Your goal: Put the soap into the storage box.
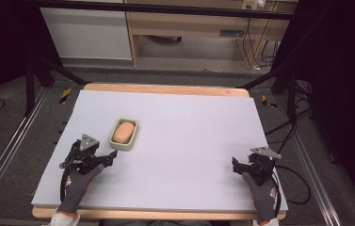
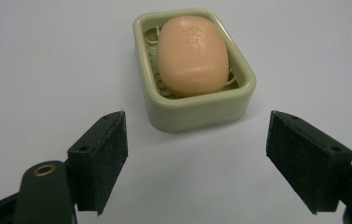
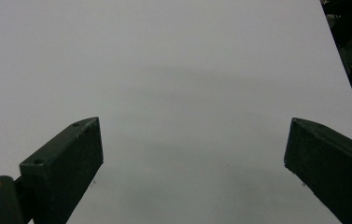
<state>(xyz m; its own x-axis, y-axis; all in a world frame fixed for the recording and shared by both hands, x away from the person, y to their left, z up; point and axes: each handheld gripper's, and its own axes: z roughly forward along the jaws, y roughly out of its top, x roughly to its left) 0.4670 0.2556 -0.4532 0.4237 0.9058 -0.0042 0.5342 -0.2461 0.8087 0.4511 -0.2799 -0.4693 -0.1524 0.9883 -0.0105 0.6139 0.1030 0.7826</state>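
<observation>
I have the left gripper [image 2: 197, 154], fingers apart, lined up on the soap dish [image 2: 194, 109] holding its peach soap bar [image 2: 192, 56], ready to straddle it; my right gripper [image 3: 194, 158] idles with its fingers also spread, lower right of the desk [image 1: 189, 122].

The right gripper [image 3: 194, 161] looks out along its two black jaws, which rise from the bottom corners and stand wide apart — nothing lies between them. The left jaw shows its flat inner pad and a small screw hole on top, with a brass-ringed hole at its base in the near left corner; the right jaw is cut off by the frame's edge. Ahead stretches the pale grey worktop [image 3: 164, 70], bare and smooth, with a faint shadow in its middle. Its right edge runs slantwise down the far right — beyond it sit dark, blurred shapes too dim to tell.
</observation>
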